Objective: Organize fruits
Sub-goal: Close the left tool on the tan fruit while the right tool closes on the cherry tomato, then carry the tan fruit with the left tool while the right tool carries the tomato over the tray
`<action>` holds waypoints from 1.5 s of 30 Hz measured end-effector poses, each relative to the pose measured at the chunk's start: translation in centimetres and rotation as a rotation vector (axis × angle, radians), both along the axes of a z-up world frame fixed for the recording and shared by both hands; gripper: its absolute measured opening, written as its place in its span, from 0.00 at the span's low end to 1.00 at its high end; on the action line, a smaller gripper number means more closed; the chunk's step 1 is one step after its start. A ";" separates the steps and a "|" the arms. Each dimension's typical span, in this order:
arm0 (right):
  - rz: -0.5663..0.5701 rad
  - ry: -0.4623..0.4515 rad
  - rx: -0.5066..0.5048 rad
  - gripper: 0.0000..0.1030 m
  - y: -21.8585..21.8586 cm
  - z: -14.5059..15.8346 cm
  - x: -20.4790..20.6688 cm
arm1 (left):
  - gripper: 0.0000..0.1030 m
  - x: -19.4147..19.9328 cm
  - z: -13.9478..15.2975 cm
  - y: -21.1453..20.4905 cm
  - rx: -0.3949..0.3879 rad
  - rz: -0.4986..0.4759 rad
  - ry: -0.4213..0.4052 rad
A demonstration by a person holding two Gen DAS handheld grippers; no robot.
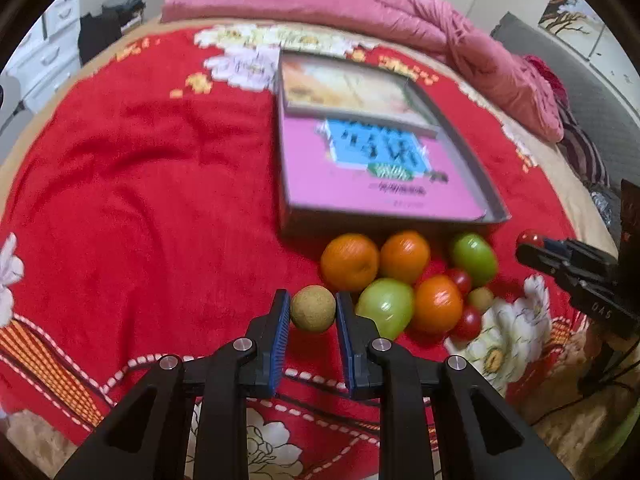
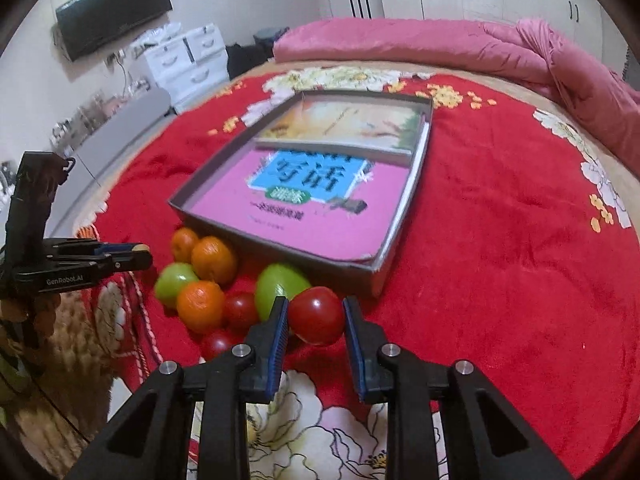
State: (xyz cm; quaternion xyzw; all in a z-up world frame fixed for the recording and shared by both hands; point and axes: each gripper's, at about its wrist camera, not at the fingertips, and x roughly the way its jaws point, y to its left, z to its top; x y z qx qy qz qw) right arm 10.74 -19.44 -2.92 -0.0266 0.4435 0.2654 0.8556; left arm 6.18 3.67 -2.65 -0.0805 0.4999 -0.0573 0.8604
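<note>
Left wrist view
Left gripper (image 1: 313,309): tilted steeply down toward the red blanket (image 1: 140,168), arms reaching in from the bottom edge.
Its jaws: closed on a small tan round fruit (image 1: 313,309), a blue pad pressed to each side of it, near the fingertips.
Fruit pile: just right of the held fruit, touching one another: three oranges (image 1: 349,262), two green fruits (image 1: 386,306), small red tomatoes (image 1: 467,322) and a second tan fruit (image 1: 480,299).
Box (image 1: 384,224): a shallow grey box behind the pile, holding a pink book (image 1: 360,184).
Right gripper (image 1: 532,246): at the right edge, seen side-on, a red fruit at its tip.

Right wrist view
Right gripper (image 2: 316,316): angled down over the blanket (image 2: 500,220), arms rising from the bottom edge.
Its jaws: clamped on a red tomato (image 2: 316,316), which sits between the two blue pads at the fingertips.
Fruit pile: left of the held tomato; a green fruit (image 2: 280,286) just behind the left finger, then oranges (image 2: 200,306), another green fruit (image 2: 174,282) and small tomatoes (image 2: 240,310).
Box (image 2: 320,268): its near wall right behind the pile; the pink book (image 2: 300,208) lies inside.
Left gripper (image 2: 138,256): at the left edge, level with the pile, fingertips close together on something pale.
</note>
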 end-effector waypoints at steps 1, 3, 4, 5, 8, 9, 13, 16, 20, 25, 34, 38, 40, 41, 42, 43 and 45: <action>-0.002 -0.011 0.009 0.27 0.0 0.3 -0.1 | 0.23 0.0 0.5 -0.1 0.004 0.000 -0.013; -0.003 -0.044 0.028 0.27 0.0 0.9 -0.2 | 0.23 0.1 1.5 -0.5 0.009 0.000 -0.041; -0.005 -0.055 0.032 0.27 0.0 1.1 -0.3 | 0.23 0.2 1.9 -0.6 0.009 -0.001 -0.051; -0.006 -0.074 0.037 0.27 0.1 1.5 -0.2 | 0.23 0.3 2.3 -0.9 0.009 -0.001 -0.063; -0.007 -0.119 0.060 0.27 0.3 2.4 -0.2 | 0.23 1.3 3.2 -1.3 0.003 -0.005 -0.083; -0.005 -0.129 0.068 0.27 0.4 2.6 -0.2 | 0.23 1.5 3.4 -1.5 0.002 -0.007 -0.089; -0.010 -0.153 0.082 0.27 0.7 3.1 -0.1 | 0.23 2.6 4.1 -2.1 0.005 -0.015 -0.113; -0.025 -0.157 0.086 0.27 0.6 3.2 0.1 | 0.23 3.4 4.3 -2.4 0.010 -0.016 -0.121; -0.063 -0.138 0.134 0.27 0.1 3.3 1.0 | 0.23 5.0 4.2 -2.6 0.013 -0.005 -0.121; -0.078 -0.145 0.106 0.27 0.6 3.2 1.9 | 0.23 7.0 3.7 -2.8 0.026 0.007 -0.115; -0.064 -0.119 0.028 0.27 2.2 1.4 4.2 | 0.23 9.1 1.5 -3.4 0.058 0.013 -0.073; -0.051 -0.104 0.008 0.27 2.8 0.5 4.8 | 0.23 9.8 0.5 -3.4 0.058 0.016 -0.048; -0.049 -0.097 -0.005 0.27 3.1 0.1 5.2 | 0.23 10.0 0.1 -3.6 0.066 0.010 -0.039; -0.045 -0.096 -0.011 0.27 3.2 -0.1 5.3 | 0.23 10.1 -0.1 -3.7 0.066 0.005 -0.035; -0.039 -0.091 -0.018 0.27 3.4 -0.3 5.4 | 0.23 10.1 -0.3 -3.7 0.069 0.002 -0.031; -0.037 -0.087 -0.029 0.27 3.5 -0.5 5.5 | 0.23 10.1 -0.5 -3.8 0.071 0.000 -0.027; -0.035 -0.077 -0.043 0.27 3.7 -0.9 5.5 | 0.23 10.2 -0.8 -3.9 0.072 -0.002 -0.019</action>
